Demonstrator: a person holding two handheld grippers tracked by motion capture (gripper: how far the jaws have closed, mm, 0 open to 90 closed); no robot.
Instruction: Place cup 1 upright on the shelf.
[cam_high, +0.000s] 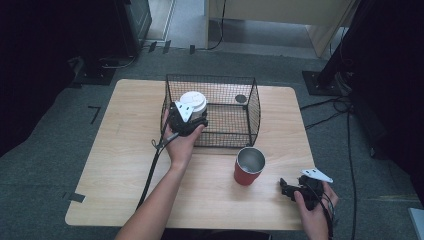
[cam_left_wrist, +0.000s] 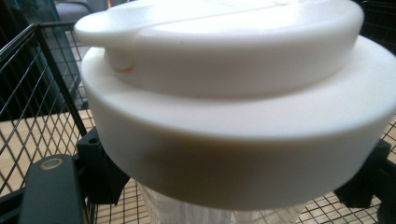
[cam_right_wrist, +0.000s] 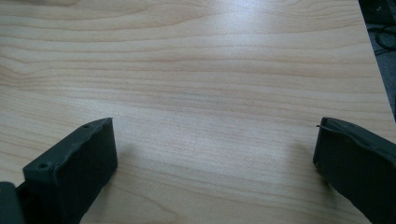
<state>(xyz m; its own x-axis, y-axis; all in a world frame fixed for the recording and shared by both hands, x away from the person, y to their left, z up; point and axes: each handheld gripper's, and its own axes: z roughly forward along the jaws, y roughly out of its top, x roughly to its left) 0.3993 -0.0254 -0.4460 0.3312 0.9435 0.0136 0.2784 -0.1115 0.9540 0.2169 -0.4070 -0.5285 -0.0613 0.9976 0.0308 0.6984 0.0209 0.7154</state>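
Left claw clamped just under white lid of lidded cup, held upright at near-left corner of wire basket, prob. for lowering inside w/o spilling; right claw wide open, empty, idle over bench beside red cup.

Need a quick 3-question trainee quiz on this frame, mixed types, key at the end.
1. True or false: the left claw is shut on the white-lidded cup.
2. Where is that cup? A) over the wire basket B) beside the red cup C) on the floor
3. Fill in: the right claw is ____ over bare table.

Key: 1 true; 2 A; 3 open.
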